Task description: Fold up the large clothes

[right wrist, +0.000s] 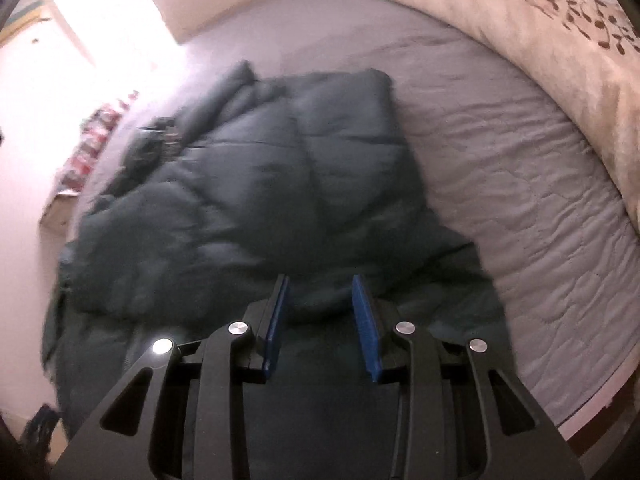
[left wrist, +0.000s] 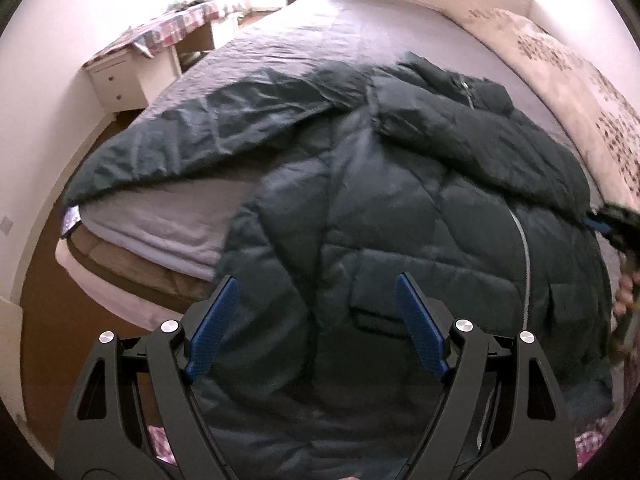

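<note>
Puffer jacket (left wrist: 400, 184) lies spread on grey bed sheet (left wrist: 304, 32), filling frame centre. Left gripper (left wrist: 316, 320) spread wide above it, holding nothing. Right gripper (right wrist: 320, 312) half-closed, jacket fabric bunched between pads; actual pinch unclear.

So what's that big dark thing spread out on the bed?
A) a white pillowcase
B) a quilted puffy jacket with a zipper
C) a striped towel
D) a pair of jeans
B: the dark quilted jacket shows stitched puffy panels and a zipper down its front, lying on the grey bed.
</note>
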Motion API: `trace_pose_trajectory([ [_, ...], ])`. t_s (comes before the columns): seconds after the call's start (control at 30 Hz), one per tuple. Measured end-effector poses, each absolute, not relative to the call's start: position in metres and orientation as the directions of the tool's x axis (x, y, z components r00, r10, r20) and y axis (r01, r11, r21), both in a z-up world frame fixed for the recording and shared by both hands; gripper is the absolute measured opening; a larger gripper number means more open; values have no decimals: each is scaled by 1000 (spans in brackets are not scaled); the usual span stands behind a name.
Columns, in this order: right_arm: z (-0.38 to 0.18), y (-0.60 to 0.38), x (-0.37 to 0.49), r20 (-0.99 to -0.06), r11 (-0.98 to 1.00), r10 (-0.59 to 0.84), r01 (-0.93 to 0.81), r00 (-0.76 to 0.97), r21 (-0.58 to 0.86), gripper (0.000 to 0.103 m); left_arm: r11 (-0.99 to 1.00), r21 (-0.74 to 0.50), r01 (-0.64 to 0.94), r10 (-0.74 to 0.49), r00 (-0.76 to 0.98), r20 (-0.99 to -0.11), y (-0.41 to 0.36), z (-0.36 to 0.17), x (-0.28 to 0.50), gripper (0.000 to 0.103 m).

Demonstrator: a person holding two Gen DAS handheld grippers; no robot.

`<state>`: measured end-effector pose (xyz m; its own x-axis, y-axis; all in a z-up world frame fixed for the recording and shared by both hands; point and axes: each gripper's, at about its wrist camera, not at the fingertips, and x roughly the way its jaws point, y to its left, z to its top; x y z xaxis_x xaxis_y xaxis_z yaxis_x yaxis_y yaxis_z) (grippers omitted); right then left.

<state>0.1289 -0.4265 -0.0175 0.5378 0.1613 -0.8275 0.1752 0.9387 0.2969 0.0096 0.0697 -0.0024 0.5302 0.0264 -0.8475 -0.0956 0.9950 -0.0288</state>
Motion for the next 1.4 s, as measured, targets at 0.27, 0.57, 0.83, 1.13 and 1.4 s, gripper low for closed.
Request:
trace_pose_trajectory([
  [0.27,-13,-345,79,-831,980,196,-78,521,182,35,949,-146,-279,40,566,-824,138,7,25,87],
  [0.57,-37,-318,61,-871,985,157,-136,465,104,44,808,-351,-473,-11,583,-812,245,-18,53,82],
  [0.83,-43,-310,61,-874,986,144,-143,463,86,46,564,-552,-614,-106,609,-786,305,-59,71,62],
  [1.13,-44,-310,65,-877,986,150,-139,456,96,47,480,-612,-629,-115,646,-754,323,-82,97,62],
  [1.4,-45,-311,66,-877,986,149,-137,456,97,49,418,-633,-651,-83,667,-741,341,-91,111,22],
])
